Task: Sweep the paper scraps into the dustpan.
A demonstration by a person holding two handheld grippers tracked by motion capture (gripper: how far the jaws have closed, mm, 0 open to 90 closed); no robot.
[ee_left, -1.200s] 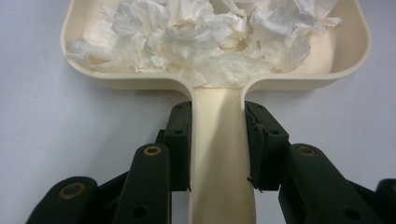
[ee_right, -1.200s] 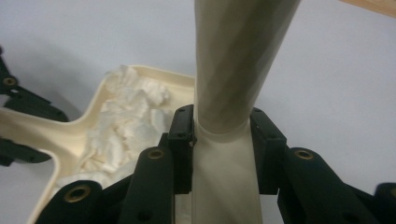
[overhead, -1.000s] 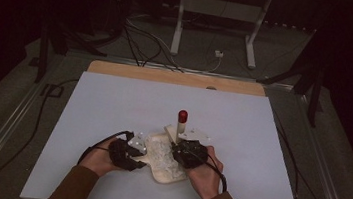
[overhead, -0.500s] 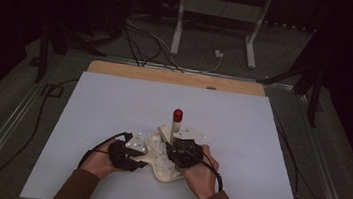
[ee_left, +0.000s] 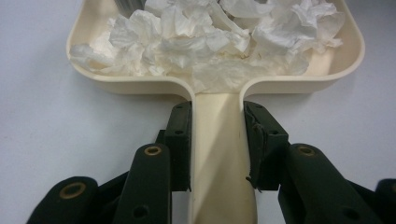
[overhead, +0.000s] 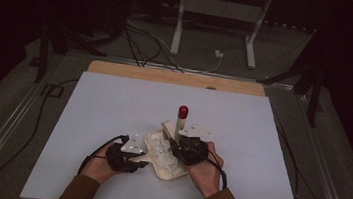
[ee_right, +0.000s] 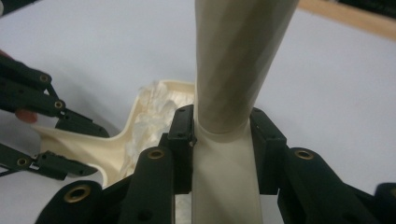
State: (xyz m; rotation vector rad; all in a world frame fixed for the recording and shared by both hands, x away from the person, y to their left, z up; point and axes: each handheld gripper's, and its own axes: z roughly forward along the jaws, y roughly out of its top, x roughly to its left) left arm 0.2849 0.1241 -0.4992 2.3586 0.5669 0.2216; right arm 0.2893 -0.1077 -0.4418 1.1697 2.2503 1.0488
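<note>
Left gripper and right gripper both clamped, seemingly level

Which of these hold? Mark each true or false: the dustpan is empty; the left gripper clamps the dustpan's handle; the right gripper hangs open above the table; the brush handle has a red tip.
1. The dustpan is empty. False: crumpled white paper lies in it.
2. The left gripper clamps the dustpan's handle. True.
3. The right gripper hangs open above the table. False: it is shut on the brush handle.
4. The brush handle has a red tip. True.
</note>
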